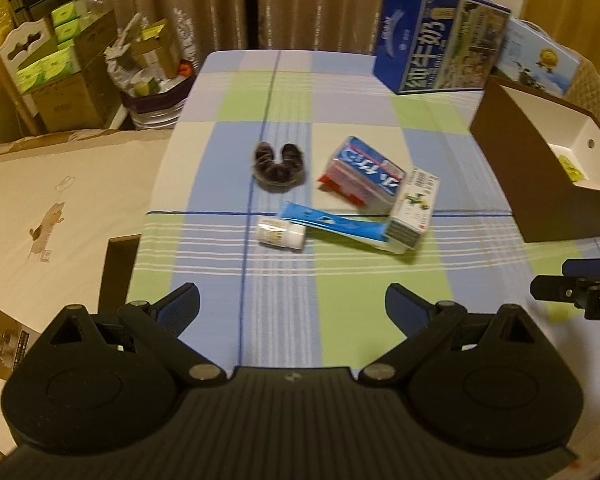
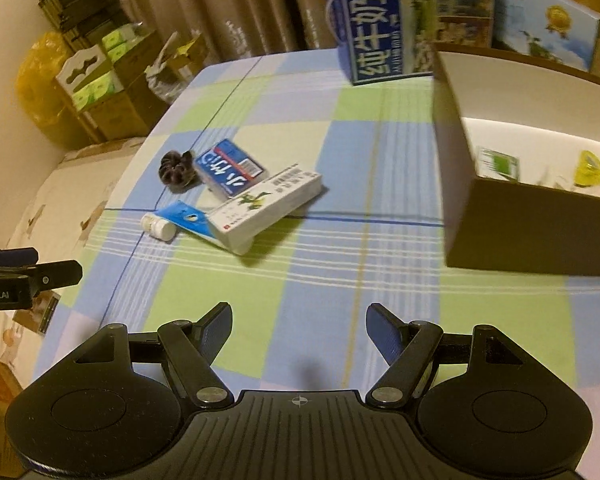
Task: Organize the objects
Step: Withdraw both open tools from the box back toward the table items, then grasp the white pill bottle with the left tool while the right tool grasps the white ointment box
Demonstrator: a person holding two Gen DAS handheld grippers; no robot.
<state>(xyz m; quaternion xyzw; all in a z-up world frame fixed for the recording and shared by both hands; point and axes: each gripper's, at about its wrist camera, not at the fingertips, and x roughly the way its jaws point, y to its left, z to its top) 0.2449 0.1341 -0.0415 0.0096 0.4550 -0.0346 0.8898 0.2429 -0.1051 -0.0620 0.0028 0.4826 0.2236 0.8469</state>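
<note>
On the checked tablecloth lies a cluster: a dark hair scrunchie (image 1: 277,165) (image 2: 176,171), a blue-and-red tissue pack (image 1: 366,171) (image 2: 230,168), a white medicine box (image 1: 414,210) (image 2: 268,204), a blue tube (image 1: 336,226) (image 2: 188,220) under that box, and a small white bottle (image 1: 282,233) (image 2: 158,227). A brown box with a white inside (image 1: 540,152) (image 2: 500,220) stands at the right; it holds a yellow-green clip (image 2: 594,170) and a green-printed item (image 2: 498,162). My left gripper (image 1: 292,304) is open and empty, well short of the cluster. My right gripper (image 2: 299,326) is open and empty too.
A blue milk carton box (image 1: 436,56) (image 2: 404,20) and a second printed box (image 1: 540,60) (image 2: 548,28) stand at the table's far edge. Cardboard boxes with green packs (image 1: 60,68) and a beige covered surface (image 1: 60,216) lie left of the table.
</note>
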